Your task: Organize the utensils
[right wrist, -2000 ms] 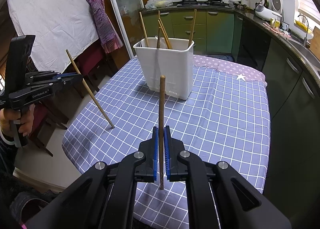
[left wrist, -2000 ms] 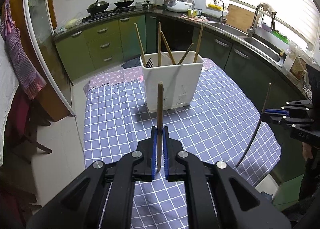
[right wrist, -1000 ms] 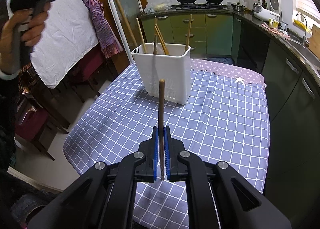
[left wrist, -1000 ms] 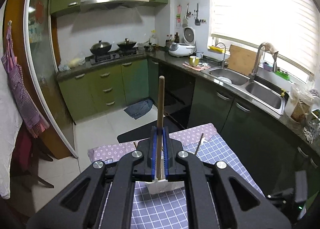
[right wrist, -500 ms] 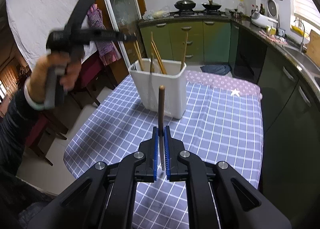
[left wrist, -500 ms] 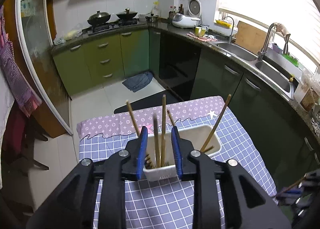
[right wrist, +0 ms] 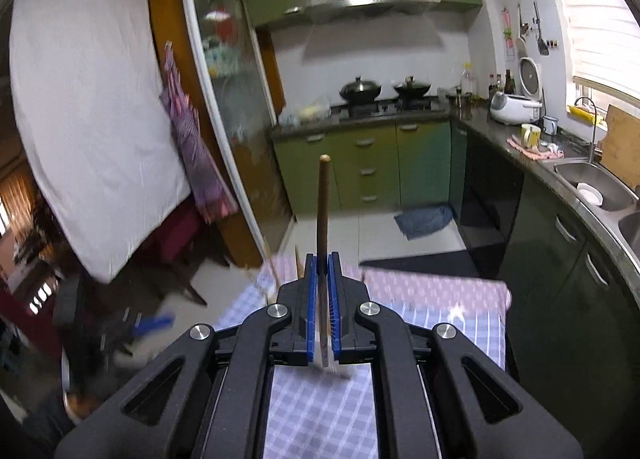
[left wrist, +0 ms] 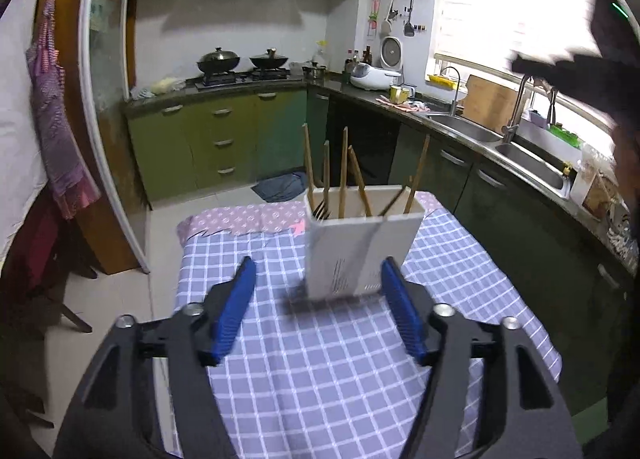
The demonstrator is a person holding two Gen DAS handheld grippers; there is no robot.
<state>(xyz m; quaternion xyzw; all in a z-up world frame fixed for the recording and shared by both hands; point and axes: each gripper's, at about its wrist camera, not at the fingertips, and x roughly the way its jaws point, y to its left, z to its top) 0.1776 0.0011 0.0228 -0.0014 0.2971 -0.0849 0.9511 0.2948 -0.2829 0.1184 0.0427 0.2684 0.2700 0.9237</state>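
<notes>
Nearest the left wrist camera, the left claw (left wrist: 320, 309) is empty, its blue pads (left wrist: 234, 309) wide apart and still spreading over the checked cloth (left wrist: 320, 371) on the counter (left wrist: 516, 323). Just beyond the fingertips, framed between them, stands the white utensil holder (left wrist: 360, 255), upright on the cloth. Several wooden chopsticks (left wrist: 343, 173) lean in it at different angles, and dark fork tines (left wrist: 322, 213) show at its left end. Behind it lie the pink patterned strip of cloth (left wrist: 240, 217), then the green cabinets (left wrist: 224, 139) and two woks (left wrist: 219, 59) on the stove.

On the right side, the right claw (right wrist: 323, 309) is pressed together on a single wooden chopstick (right wrist: 323, 203), which stands upright between the pads, its rounded end pointing up. Below it the holder is mostly hidden and blurred.
</notes>
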